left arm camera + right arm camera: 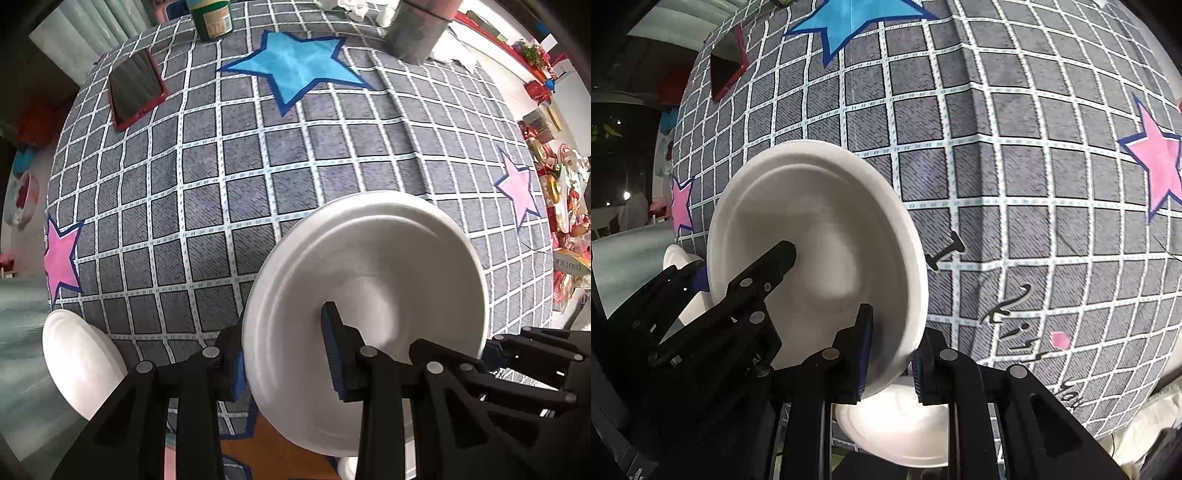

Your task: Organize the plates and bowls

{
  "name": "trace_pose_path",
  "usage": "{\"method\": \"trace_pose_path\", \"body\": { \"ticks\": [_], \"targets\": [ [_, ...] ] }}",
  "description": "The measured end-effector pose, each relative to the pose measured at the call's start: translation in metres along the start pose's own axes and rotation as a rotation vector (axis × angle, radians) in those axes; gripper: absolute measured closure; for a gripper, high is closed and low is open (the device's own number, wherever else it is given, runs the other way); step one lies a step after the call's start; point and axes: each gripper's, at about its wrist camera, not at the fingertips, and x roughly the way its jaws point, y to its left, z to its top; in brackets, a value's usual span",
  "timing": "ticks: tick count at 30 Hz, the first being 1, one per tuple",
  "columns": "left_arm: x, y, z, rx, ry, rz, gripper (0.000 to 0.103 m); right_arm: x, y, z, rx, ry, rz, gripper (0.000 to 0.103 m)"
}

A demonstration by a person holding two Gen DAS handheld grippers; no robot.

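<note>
A white bowl point(369, 280) is held tilted above the checked grey tablecloth point(258, 166) by both grippers. My left gripper point(284, 354) is shut on the bowl's left rim, one finger inside and one outside. My right gripper point(888, 354) is shut on the bowl's point(820, 236) right rim; it also shows in the left wrist view point(517, 354). A second white bowl point(77, 362) lies at the table's left edge. Another white dish point(897, 424) lies below the held bowl.
A red-cased phone point(135, 88) lies at the far left of the cloth. A green-labelled jar point(212, 18) and a grey cylinder point(417, 29) stand at the far edge. Cluttered red items point(561, 206) lie off the right side.
</note>
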Motion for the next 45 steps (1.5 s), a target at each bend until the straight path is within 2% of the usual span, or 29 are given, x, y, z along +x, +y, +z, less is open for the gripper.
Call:
{"method": "trace_pose_path", "body": {
  "ticks": [8, 16, 21, 37, 45],
  "targets": [
    [-0.025, -0.037, -0.012, 0.026, -0.023, -0.002, 0.066, -0.023, -0.007, -0.008, 0.004, -0.02, 0.004, 0.081],
    [-0.051, -0.062, -0.027, 0.045, -0.036, -0.01, 0.066, -0.023, -0.01, -0.022, 0.009, -0.034, 0.01, 0.081],
    [-0.051, -0.059, -0.033, 0.052, -0.041, -0.014, 0.065, -0.024, -0.012, -0.028, 0.008, -0.036, 0.012, 0.081],
    [-0.075, -0.088, -0.056, 0.093, -0.046, -0.024, 0.065, -0.027, -0.018, -0.041, 0.009, -0.038, 0.022, 0.081],
    [-0.072, -0.089, -0.063, 0.095, -0.042, -0.03, 0.065, -0.028, -0.019, -0.046, 0.004, -0.035, 0.019, 0.081]
  ]
}}
